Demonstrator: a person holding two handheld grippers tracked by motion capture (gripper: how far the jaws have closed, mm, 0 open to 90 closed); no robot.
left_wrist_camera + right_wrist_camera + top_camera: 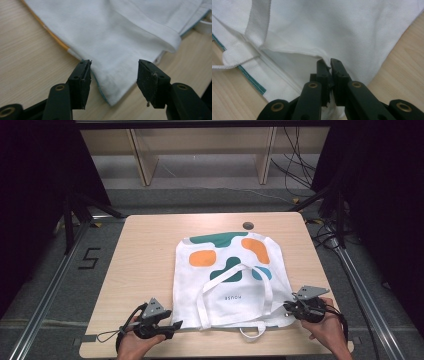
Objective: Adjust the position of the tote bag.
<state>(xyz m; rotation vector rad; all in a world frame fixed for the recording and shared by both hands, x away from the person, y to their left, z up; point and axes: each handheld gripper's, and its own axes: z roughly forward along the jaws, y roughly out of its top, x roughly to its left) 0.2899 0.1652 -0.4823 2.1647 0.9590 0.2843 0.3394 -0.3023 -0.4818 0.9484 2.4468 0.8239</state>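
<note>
Now, in the high view, the tote bag [227, 280] is lying flat on the tabletop [145, 250], printed side up, its handles looped across the white lower half. My left hand-held gripper [172, 326] is sitting just beside the bag's near left corner and my right hand-held gripper [289, 309] at its near right corner, both forearms coming in low from the near edge, hands angled inward toward each other.

In the left gripper view, my jaws are standing apart with the bag's corner [112, 92] lying between them, untouched by either pad; that side is released.

In the right gripper view, my jaws are clenched on a fold of white cloth [329, 65] at the bag's edge, a handle strap [259, 22] running off beside it.

I am judging the risk to be lopsided pulling: if I am lifting or dragging with the right side alone, the bag could skew, bunch up or slide off the near edge, and the thin pinch could slip.
</note>
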